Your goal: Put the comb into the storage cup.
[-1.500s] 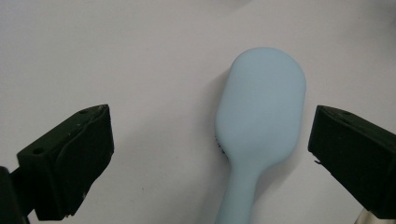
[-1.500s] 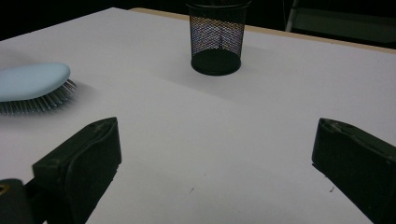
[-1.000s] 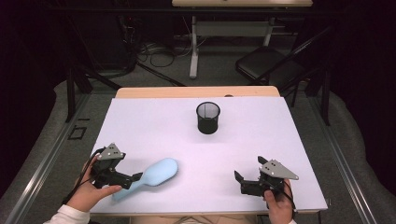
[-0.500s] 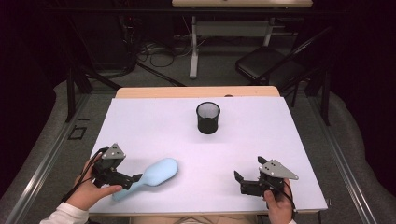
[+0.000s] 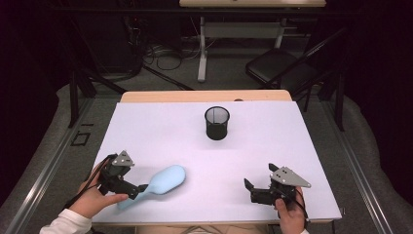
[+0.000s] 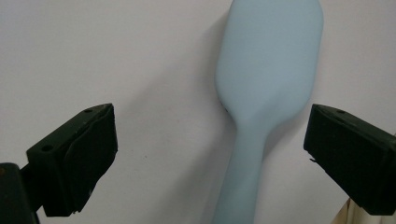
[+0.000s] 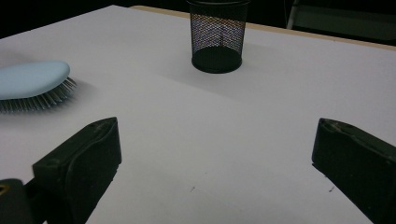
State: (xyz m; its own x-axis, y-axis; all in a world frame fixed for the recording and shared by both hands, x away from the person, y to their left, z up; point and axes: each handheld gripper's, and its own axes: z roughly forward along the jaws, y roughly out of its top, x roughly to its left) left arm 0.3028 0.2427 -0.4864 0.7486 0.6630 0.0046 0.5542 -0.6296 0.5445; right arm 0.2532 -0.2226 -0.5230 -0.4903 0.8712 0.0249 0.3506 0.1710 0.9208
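Note:
A light blue hairbrush (image 5: 164, 180) lies bristles down on the white table (image 5: 160, 126) at the front left, its handle pointing toward the person. My left gripper (image 5: 139, 189) is open at that handle. In the left gripper view the handle of the hairbrush (image 6: 268, 70) runs between the jaws of the left gripper (image 6: 212, 128), closer to the right one, and neither jaw touches it. My right gripper (image 5: 250, 191) rests open and empty at the front right, pointing left. The right gripper (image 7: 219, 140) looks across bare table toward the hairbrush (image 7: 32, 79).
A black mesh pen cup (image 5: 217, 123) stands upright at the table's middle back, also seen as the mesh cup (image 7: 217, 35) ahead of the right gripper. Beyond the table are a folding chair (image 5: 277, 68), cables and a desk leg on the floor.

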